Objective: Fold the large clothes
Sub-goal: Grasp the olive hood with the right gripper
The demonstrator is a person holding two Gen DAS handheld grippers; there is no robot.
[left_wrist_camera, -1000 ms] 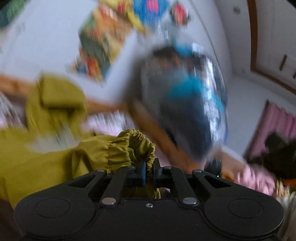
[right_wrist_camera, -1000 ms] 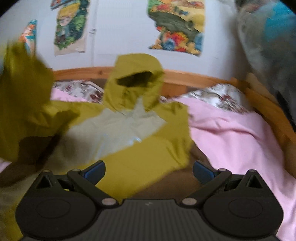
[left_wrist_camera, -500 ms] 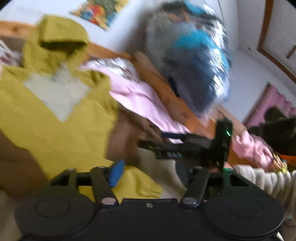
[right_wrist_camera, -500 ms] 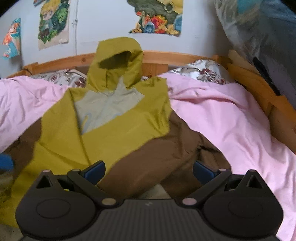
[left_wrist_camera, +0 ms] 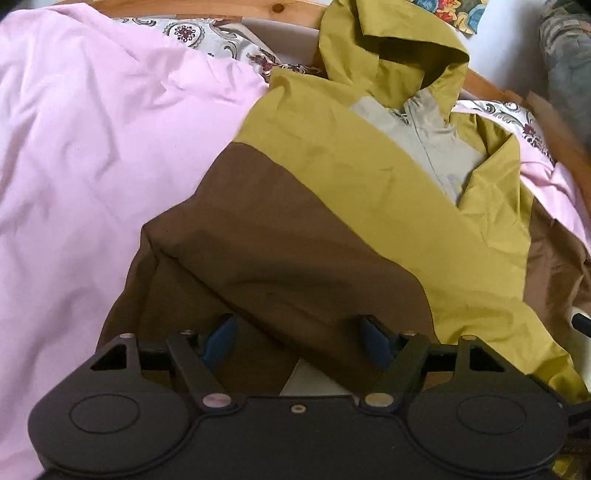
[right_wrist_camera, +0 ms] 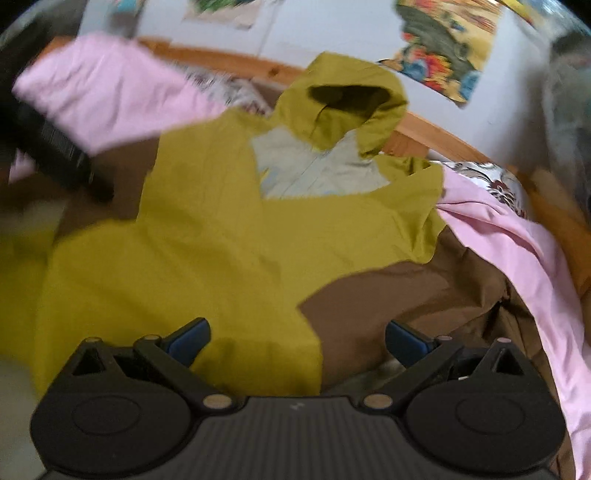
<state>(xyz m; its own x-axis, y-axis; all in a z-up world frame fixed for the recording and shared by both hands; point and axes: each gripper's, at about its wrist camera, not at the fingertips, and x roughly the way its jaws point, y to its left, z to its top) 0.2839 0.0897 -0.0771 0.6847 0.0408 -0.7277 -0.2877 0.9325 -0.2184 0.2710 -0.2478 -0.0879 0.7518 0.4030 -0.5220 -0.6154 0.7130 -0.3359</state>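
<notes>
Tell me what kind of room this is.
Most likely a bedroom: a wooden bed frame, a pink sheet with a hooded jacket laid on it, and colourful posters on the wall.

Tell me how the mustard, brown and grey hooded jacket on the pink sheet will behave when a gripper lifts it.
The mustard, brown and grey hooded jacket is probably floppy: it lies in soft creases over the pink sheet. Lifted at one point, the rest would likely sag. Its thin, smooth-looking shell fabric may slip between the pads, and it seems light for its size.
</notes>
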